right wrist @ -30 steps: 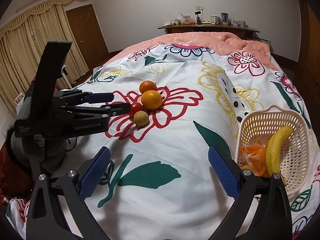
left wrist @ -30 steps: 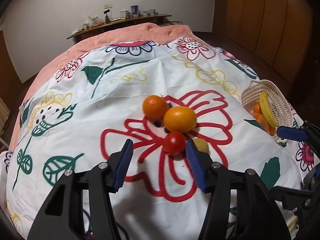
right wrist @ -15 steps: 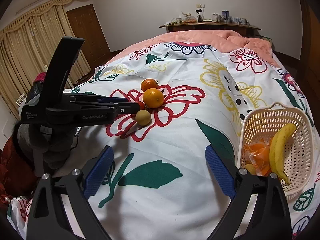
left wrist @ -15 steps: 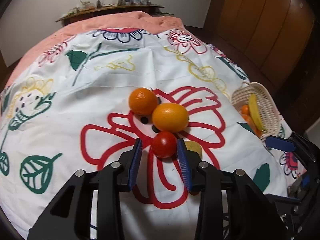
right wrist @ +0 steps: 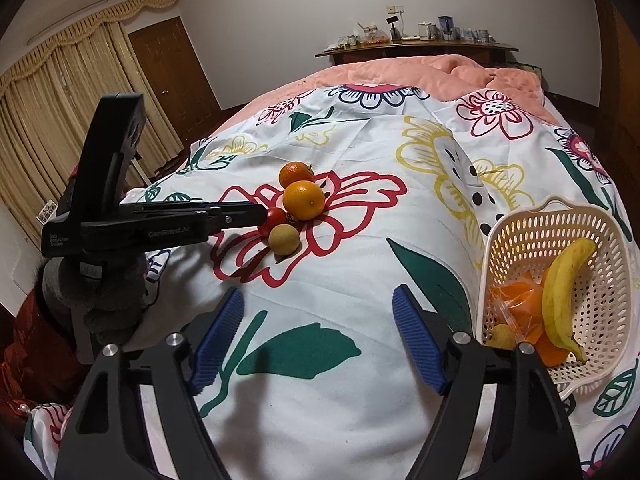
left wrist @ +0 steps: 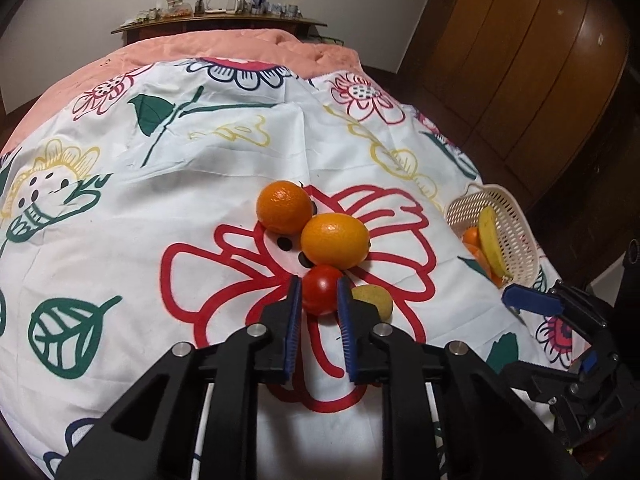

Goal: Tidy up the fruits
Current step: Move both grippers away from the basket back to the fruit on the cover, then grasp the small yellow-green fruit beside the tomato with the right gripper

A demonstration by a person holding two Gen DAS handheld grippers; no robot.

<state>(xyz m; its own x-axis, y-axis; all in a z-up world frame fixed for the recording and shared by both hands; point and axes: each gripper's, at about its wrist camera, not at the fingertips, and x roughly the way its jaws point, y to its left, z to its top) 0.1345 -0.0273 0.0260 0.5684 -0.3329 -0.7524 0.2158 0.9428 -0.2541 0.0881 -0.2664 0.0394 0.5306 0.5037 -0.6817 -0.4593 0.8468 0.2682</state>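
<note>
Closing since a second ago, left claw [left wrist: 319, 305] pinches small red tomato [left wrist: 320, 289]; right claw [right wrist: 318, 334] narrows, empty. Squeezing could bruise it (neighbouring round orange [left wrist: 334, 240] may roll).

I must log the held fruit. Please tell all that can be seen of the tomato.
The tomato is small, round, red and glossy. It lies on the flowered sheet, clamped between the blue pads of the left gripper. The orange behind seems to touch it; a yellowish fruit lies close beside it.
</note>
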